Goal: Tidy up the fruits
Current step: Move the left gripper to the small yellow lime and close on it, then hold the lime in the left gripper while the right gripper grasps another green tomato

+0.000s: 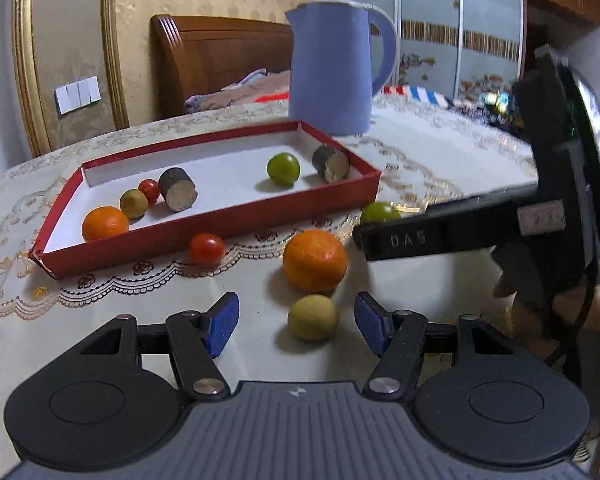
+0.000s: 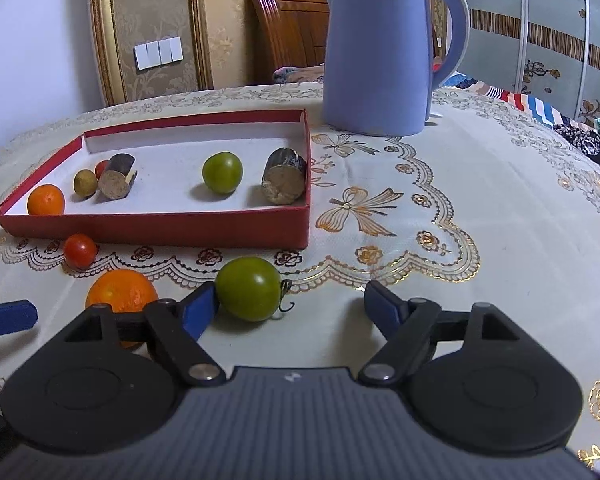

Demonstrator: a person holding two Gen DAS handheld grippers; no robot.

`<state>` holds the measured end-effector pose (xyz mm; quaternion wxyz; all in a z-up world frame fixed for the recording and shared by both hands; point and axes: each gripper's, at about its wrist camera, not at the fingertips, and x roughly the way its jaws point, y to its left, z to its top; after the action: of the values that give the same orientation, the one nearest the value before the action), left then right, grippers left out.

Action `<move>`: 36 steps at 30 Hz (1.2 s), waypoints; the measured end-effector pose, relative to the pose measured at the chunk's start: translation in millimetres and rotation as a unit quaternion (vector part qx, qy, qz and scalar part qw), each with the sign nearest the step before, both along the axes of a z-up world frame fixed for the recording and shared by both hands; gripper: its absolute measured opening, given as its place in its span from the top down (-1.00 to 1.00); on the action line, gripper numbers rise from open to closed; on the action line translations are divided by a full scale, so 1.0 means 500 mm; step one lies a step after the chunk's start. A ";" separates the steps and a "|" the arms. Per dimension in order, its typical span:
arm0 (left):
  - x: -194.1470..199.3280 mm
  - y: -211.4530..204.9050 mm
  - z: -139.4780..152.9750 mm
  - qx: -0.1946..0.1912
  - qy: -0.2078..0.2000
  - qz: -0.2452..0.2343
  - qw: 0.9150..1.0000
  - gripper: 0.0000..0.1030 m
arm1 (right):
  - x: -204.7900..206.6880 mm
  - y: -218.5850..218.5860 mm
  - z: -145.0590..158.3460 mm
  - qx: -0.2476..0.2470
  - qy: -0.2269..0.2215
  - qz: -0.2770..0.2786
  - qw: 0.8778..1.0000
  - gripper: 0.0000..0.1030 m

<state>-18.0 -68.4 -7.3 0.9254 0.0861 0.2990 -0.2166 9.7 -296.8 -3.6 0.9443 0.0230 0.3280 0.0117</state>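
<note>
A red tray (image 1: 204, 226) (image 2: 156, 227) on the table holds an orange (image 1: 105, 223), a small yellow-green fruit (image 1: 133, 203), a red tomato (image 1: 149, 191), a green tomato (image 1: 283, 168) and two dark log pieces (image 1: 177, 189). On the cloth in front lie a red tomato (image 1: 206, 249) (image 2: 80, 251), an orange (image 1: 314, 261) (image 2: 121, 293), a yellow-green fruit (image 1: 313, 317) and a green tomato (image 2: 248, 289) (image 1: 380, 213). My left gripper (image 1: 296, 324) is open, with the yellow-green fruit between its pads. My right gripper (image 2: 288, 306) is open, its left pad touching the green tomato.
A blue kettle (image 1: 336, 64) (image 2: 380, 48) stands behind the tray's right end. The table carries a cream embroidered cloth (image 2: 480, 200). The right gripper's black body (image 1: 540, 200) crosses the right of the left wrist view. A bed and wardrobe lie beyond.
</note>
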 end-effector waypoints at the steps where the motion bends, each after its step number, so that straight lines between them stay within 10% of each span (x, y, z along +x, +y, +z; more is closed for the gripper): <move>1: 0.004 -0.002 -0.002 0.002 0.004 0.001 1.000 -0.23 | 0.001 0.001 0.000 -0.001 0.000 0.000 1.000 -0.54; 14: 0.025 -0.013 -0.013 0.019 0.013 0.019 1.000 -0.22 | 0.002 0.003 -0.001 -0.001 0.002 -0.003 1.000 -0.67; 26: 0.019 -0.017 -0.014 0.008 0.016 -0.009 1.000 0.39 | 0.003 0.004 -0.002 -0.005 0.003 -0.003 1.000 -0.67; 36: 0.037 0.024 -0.009 -0.012 0.021 0.043 0.999 0.39 | 0.003 0.005 -0.002 -0.006 0.003 -0.002 1.000 -0.68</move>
<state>0.7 -56.5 -12.1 0.9284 0.0575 0.3190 -0.1818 11.0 -294.4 -4.8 0.9433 0.0184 0.3312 0.0075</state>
